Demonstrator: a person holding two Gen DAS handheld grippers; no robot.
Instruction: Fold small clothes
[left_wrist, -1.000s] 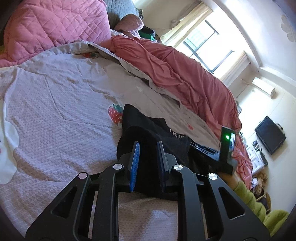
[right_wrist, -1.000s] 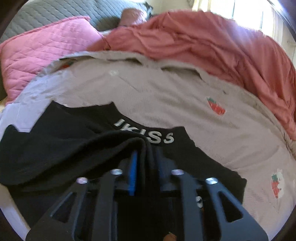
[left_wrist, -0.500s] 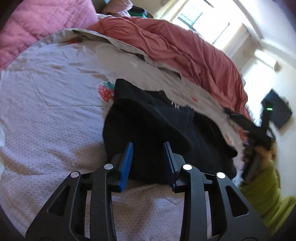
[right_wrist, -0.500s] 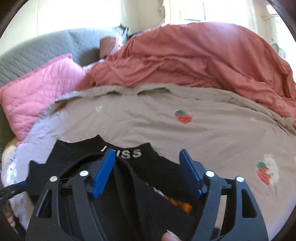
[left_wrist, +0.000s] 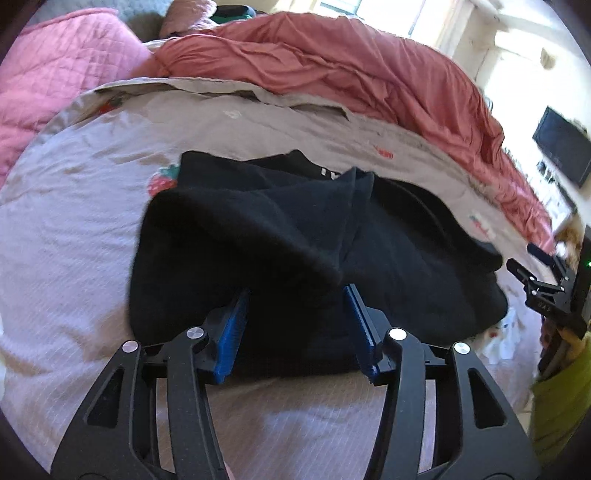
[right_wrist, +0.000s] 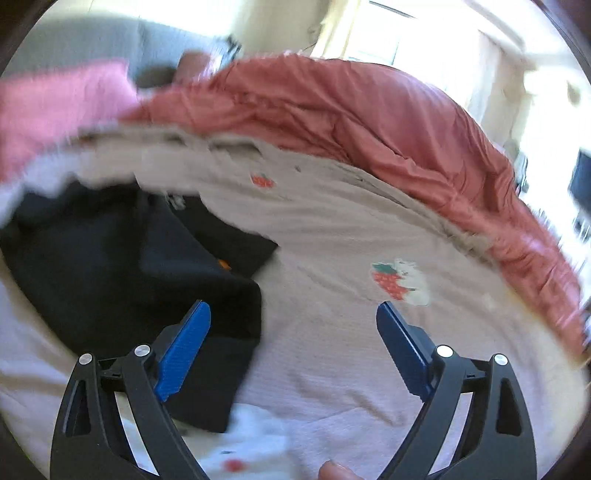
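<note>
1. Since earlier: both claws have let go and drawn back from the black knit garment (left_wrist: 295, 236).
2. Left claw (left_wrist: 295, 325): opening, straddling the fold, unpressed.
3. Right claw (right_wrist: 293, 347): spreading, empty.
4. Garment: folded on grey strawberry-print bedsheet (left_wrist: 74, 229).
5. Next: regrasp an edge.

Garment (left_wrist: 295, 236) on bedsheet (left_wrist: 74, 229), quilt (left_wrist: 332, 74) behind, pillow (left_wrist: 55, 74) behind left

Home bedroom: bed with strawberry-print sheet (left_wrist: 92, 229), rumpled pink-red duvet (left_wrist: 332, 70), quilted pink pillow (left_wrist: 55, 85), sunlit window (right_wrist: 384, 40), probably a wall television (left_wrist: 561, 146).
</note>
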